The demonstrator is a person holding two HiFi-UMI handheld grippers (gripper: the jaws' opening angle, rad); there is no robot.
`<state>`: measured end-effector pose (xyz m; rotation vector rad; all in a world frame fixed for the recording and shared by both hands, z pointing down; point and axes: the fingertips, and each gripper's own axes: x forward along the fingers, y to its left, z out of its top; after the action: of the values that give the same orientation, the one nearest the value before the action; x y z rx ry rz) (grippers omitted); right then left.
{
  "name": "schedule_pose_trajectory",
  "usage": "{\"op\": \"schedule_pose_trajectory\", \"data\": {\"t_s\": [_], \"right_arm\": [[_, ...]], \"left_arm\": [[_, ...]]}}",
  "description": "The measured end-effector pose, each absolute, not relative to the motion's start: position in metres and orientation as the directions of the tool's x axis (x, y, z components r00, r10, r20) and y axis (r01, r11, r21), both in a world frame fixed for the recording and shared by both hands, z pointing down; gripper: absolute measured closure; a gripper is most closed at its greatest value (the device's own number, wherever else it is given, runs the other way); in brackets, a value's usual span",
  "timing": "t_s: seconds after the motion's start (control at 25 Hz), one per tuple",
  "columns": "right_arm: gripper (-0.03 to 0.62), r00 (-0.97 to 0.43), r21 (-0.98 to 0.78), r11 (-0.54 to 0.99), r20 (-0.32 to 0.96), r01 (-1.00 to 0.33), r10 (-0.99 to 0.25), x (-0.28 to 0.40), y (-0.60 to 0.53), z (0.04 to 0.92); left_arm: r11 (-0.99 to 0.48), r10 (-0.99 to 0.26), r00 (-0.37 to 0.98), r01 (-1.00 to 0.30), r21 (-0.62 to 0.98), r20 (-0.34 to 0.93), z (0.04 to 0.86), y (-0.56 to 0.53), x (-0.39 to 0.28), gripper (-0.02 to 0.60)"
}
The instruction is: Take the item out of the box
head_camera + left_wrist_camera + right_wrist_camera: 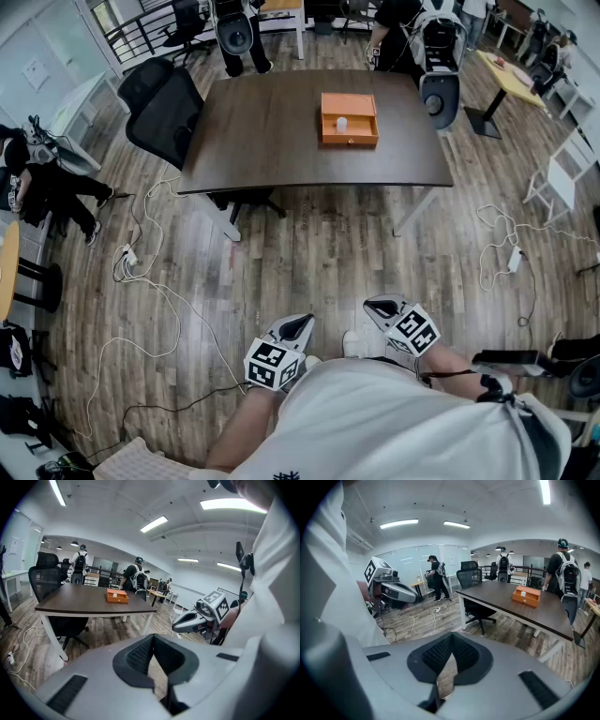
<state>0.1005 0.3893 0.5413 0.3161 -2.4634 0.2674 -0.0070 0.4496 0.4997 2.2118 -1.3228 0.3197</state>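
Observation:
An open orange box [349, 118] sits on the dark table [281, 141], far ahead of me, with a small white item [342, 123] inside it. The left gripper view shows the box [117, 596] small on the tabletop; the right gripper view has the box [526, 596] at its right. Both grippers hang close to my body, well short of the table. My left gripper [298, 326] is shut with nothing in it, its tips meeting [151, 641]. My right gripper [379, 307] is also shut and empty [451, 643].
A black office chair [164, 108] stands at the table's left corner. White cables [141, 281] trail over the wood floor between me and the table. Other people with backpacks [234, 33] stand beyond the table. A second table [511, 75] is at the far right.

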Motion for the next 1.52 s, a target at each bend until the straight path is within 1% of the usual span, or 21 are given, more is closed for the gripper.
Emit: {"op": "schedule_pose_trajectory", "data": {"t_s": [0.16,0.4,0.64,0.8,0.92,1.0,1.04,1.08,1.28,1.52], "right_arm": [[0.594,-0.768,-0.118,0.941,0.613,-0.317,-0.182,0.124,0.370,0.544],[0.594,-0.774,-0.124,0.932,0.600,-0.340,-0.203,0.140,0.347,0.547],[0.594,-0.787,-0.137,0.929,0.582,-0.343,-0.205,0.154,0.318,0.548],[0.592,-0.788,-0.148,0.916,0.571,-0.372,-0.228,0.171,0.297,0.557],[0.591,-0.772,-0.155,0.901,0.586,-0.404,-0.245,0.174,0.277,0.567],[0.576,-0.762,-0.161,0.888,0.592,-0.431,-0.263,0.171,0.265,0.571],[0.512,-0.756,-0.161,0.882,0.595,-0.444,-0.272,0.169,0.256,0.574],[0.485,-0.751,-0.160,0.875,0.597,-0.456,-0.282,0.168,0.246,0.576],[0.502,-0.711,-0.154,0.833,0.615,-0.532,-0.340,0.140,0.191,0.583],[0.530,-0.687,-0.131,0.815,0.621,-0.565,-0.376,0.069,0.130,0.564]], "left_arm": [[-0.388,-0.730,0.512,-0.855,0.344,0.452,0.498,0.430,0.016,0.572],[-0.417,-0.703,0.530,-0.847,0.328,0.474,0.505,0.411,0.035,0.572],[-0.407,-0.705,0.510,-0.860,0.307,0.494,0.509,0.386,0.045,0.572],[-0.390,-0.721,0.491,-0.871,0.299,0.489,0.513,0.362,0.053,0.571],[-0.371,-0.731,0.484,-0.874,0.315,0.481,0.514,0.343,0.049,0.569],[-0.380,-0.719,0.496,-0.867,0.321,0.487,0.516,0.332,0.044,0.551],[-0.387,-0.710,0.504,-0.863,0.325,0.493,0.520,0.325,0.040,0.537],[-0.394,-0.701,0.513,-0.858,0.330,0.496,0.525,0.316,0.037,0.534],[-0.456,-0.661,0.575,-0.818,0.350,0.482,0.540,0.247,0.003,0.532],[-0.574,-0.598,0.660,-0.748,0.332,0.454,0.522,0.164,-0.053,0.532]]}}
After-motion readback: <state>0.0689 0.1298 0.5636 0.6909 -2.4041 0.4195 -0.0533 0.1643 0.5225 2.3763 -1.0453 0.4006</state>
